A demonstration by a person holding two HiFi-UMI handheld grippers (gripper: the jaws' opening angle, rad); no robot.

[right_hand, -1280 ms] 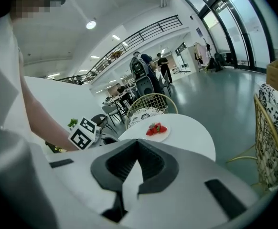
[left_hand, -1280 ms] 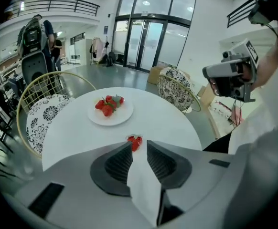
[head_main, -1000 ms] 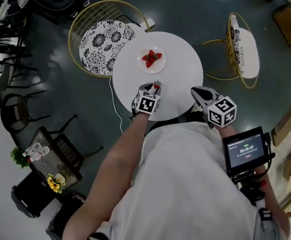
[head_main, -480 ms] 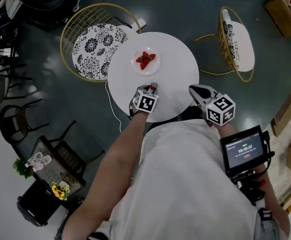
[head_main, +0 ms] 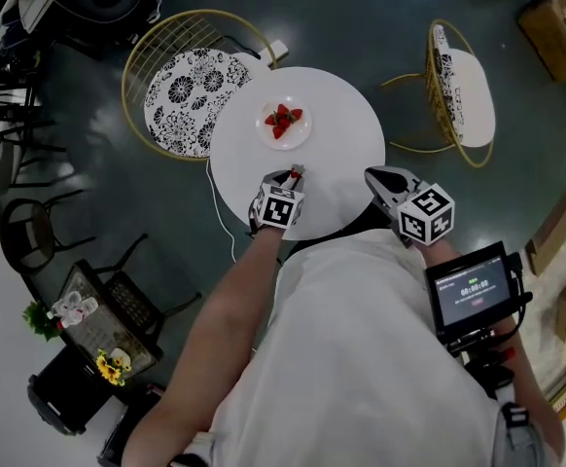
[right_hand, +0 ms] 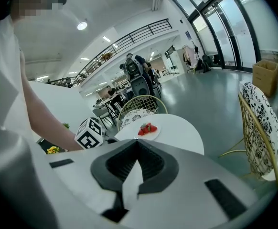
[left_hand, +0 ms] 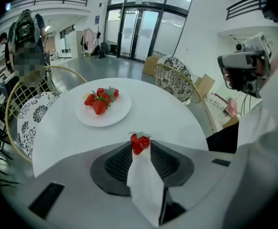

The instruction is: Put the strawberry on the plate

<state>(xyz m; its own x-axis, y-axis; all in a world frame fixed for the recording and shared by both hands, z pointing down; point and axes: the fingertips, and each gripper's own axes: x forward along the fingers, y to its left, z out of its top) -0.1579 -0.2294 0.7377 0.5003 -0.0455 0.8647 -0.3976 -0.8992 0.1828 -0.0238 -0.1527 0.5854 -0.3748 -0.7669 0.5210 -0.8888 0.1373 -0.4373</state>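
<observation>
A red strawberry (left_hand: pixel 140 143) with a green cap sits between the tips of my left gripper (left_hand: pixel 140 145), which is closing on it and holds it just above the white round table (head_main: pixel 341 154), near its front edge. In the head view the left gripper (head_main: pixel 294 172) hangs a short way in front of the white plate (head_main: pixel 302 136). Several strawberries (left_hand: pixel 100 99) lie on that plate (left_hand: pixel 89 120). My right gripper (head_main: pixel 371 175) hovers at the table's near right edge, shut and with nothing in it (right_hand: pixel 138 142).
A gold wire chair with a black-and-white patterned cushion (head_main: pixel 191 86) stands at the table's far left. A second such chair (head_main: pixel 463 90) stands to the right. A white cable (head_main: pixel 220 212) hangs down at the table's left. Dark chairs and clutter fill the left side.
The head camera has shifted a little. My left gripper still holds the strawberry at nearly the same spot in front of the plate. The right gripper has not moved.
</observation>
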